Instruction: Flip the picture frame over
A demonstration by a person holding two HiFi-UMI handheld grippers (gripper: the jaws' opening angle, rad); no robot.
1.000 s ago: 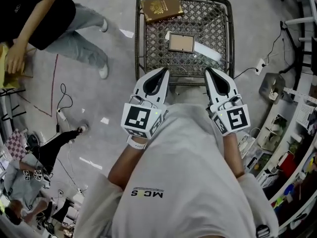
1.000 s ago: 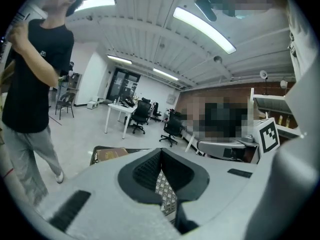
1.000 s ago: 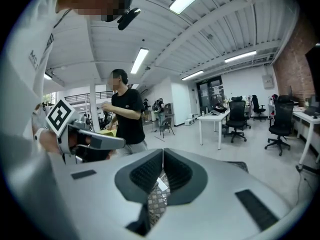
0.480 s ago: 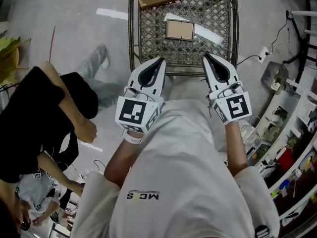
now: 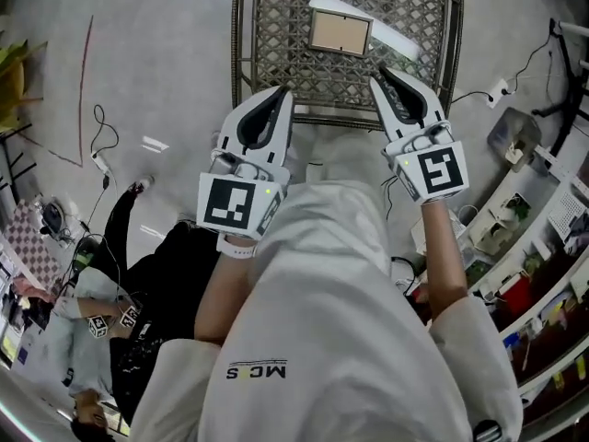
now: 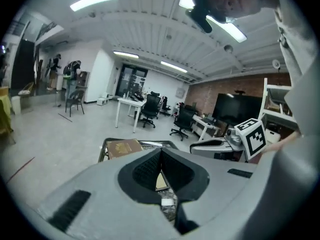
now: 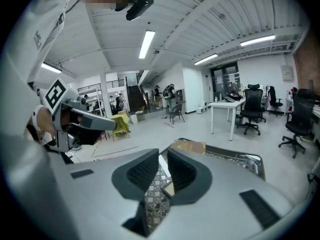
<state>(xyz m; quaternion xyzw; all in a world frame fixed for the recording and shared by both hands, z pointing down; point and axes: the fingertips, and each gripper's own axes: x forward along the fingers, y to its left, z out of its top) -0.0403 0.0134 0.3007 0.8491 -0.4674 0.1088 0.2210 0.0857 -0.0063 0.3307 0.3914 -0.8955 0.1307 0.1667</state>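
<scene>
The picture frame (image 5: 340,33), small with a light wooden border, lies flat on the dark wire-mesh table (image 5: 241,53), partly on a white strip (image 5: 405,44). My left gripper (image 5: 279,92) hovers at the table's near edge, short and left of the frame; its jaws meet at the tips with nothing between them. The right gripper (image 5: 380,74) is just over that edge, right of the frame, jaws drawn together to a thin slit and empty. Through the left gripper (image 6: 160,151) a sliver of the frame (image 6: 161,182) shows; the right gripper (image 7: 163,156) also shows the frame (image 7: 170,188).
A brown book (image 6: 124,148) lies at the table's far left corner. A person in black (image 5: 156,274) is low on the floor at my left, near cables (image 5: 97,145). Cluttered shelving (image 5: 552,274) lines the right side. Office desks and chairs stand beyond the table.
Both grippers have moved forward to the table's near edge, the frame now closer ahead. The person in black moved from the upper left to the lower left. The jaws stayed as they were.
</scene>
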